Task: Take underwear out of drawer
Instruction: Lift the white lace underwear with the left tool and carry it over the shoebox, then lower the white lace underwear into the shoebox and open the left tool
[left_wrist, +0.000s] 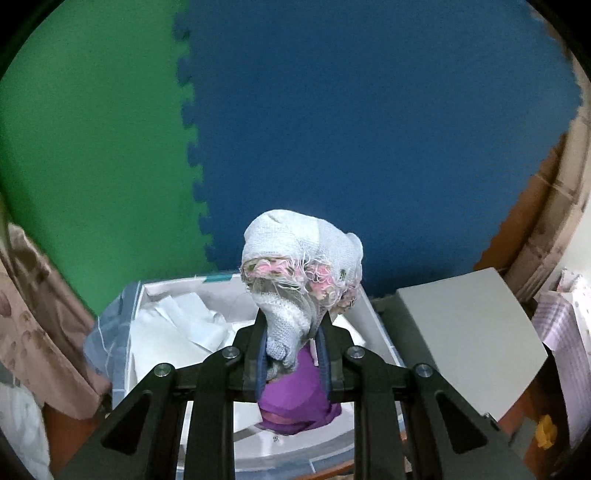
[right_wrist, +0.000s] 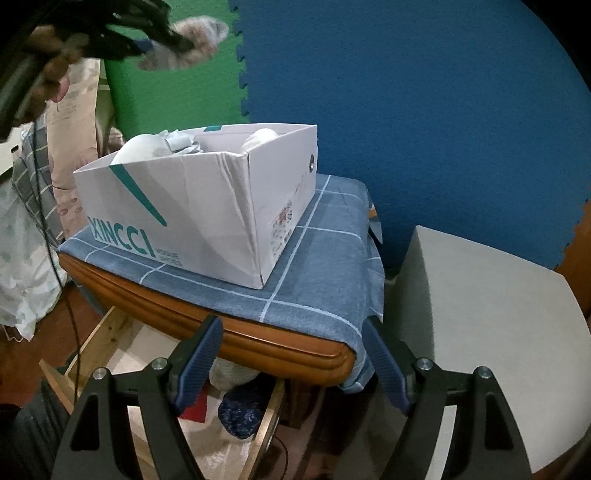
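Fingers, left: we saw the left gripper (left_wrist: 293, 349) pressed together on a bundle of underwear (left_wrist: 301, 266), the cloth squeezed between the two dark pads (left_wrist: 260, 350).

Fingers, right: the right gripper (right_wrist: 295, 354) stood spread with nothing between its blue ribbed pads (right_wrist: 199, 360), low at the front edge of the cabinet top (right_wrist: 258, 339).

Relation that mattered: the bundle stuck out straight ahead of the left fingers, its long axis running along their pointing line; in the left view it hung directly above the open white shoebox (left_wrist: 373, 310). We judged that letting go there would drop it into the box.

Nearer hand: the left one, since it already carried the garment; in the right view we saw it blurred at the upper left, held by a person's hand (right_wrist: 51, 77), up and to the left of the shoebox, well apart from the right gripper.

Drawer: the open wooden drawer (right_wrist: 99, 339) lay below the right gripper, with a dark patterned piece (right_wrist: 240, 413) and a pale one (right_wrist: 232, 373) inside; we could not tell what they were.

Look of the garment: a white knitted, mesh-like outer layer, a frayed pink floral band with loose threads, and a purple part (left_wrist: 295, 398) hanging beneath the fingers. We judged it soft, limp and likely to snag.
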